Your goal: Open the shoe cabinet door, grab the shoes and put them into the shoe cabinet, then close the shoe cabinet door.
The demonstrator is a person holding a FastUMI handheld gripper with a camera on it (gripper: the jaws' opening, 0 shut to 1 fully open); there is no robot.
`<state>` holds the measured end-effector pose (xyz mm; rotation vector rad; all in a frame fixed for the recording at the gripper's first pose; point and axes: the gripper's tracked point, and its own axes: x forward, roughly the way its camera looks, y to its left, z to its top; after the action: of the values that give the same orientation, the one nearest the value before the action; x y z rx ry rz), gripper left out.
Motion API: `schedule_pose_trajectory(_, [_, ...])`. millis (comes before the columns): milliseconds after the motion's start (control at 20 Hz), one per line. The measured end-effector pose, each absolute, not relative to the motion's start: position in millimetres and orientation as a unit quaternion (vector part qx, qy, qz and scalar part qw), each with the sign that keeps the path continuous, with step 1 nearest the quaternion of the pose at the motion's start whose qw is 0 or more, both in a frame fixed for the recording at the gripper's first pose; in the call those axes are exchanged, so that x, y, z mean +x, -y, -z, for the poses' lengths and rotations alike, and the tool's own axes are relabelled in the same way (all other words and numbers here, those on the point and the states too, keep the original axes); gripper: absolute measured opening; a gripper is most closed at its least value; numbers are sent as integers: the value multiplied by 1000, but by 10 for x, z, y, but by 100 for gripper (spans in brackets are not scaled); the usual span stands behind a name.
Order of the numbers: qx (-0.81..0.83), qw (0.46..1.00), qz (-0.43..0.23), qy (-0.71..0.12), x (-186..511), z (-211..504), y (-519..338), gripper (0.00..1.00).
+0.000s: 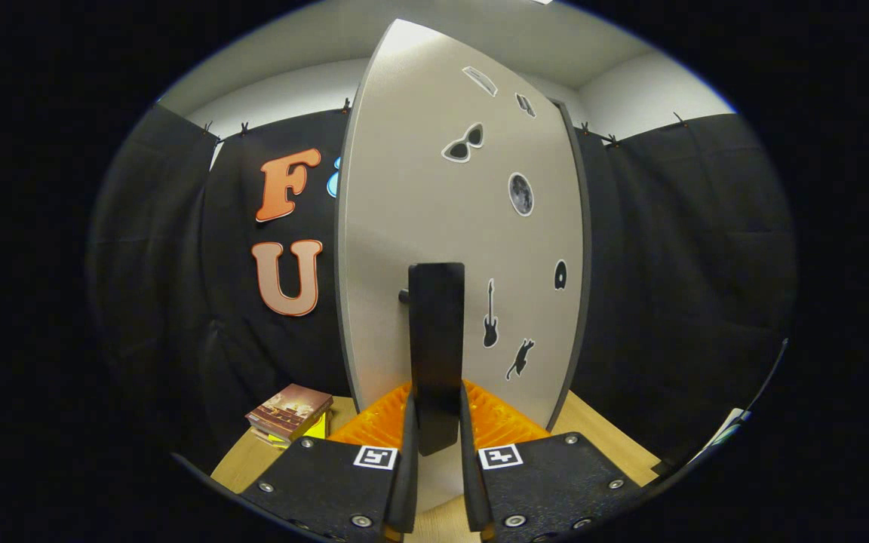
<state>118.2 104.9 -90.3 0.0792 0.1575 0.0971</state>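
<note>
Against the tall grey shoe cabinet door (434, 226), dotted with small black stickers, I have the tongs (436, 434) brought in close, their fingers pinching the long black upright handle (436, 339) that stands off the door's face on a short peg. I judge this grip serves the door step of the task; whether opening or closing, I cannot tell. My tool points level and square at the door, the handle running up from between the fingers. Left of the door, low on the pale wooden table (600, 437), lies a small stack of books (289, 412). Shoes: none that I can point to.
</note>
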Motion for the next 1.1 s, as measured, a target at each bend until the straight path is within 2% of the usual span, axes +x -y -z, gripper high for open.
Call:
schedule_pose_trajectory(500, [45, 996, 0, -77, 917, 981, -450, 21])
schedule_pose_trajectory(600, [46, 996, 3, -76, 894, 985, -375, 18])
schedule_pose_trajectory(1100, [52, 995, 40, -75, 798, 1049, 102, 18])
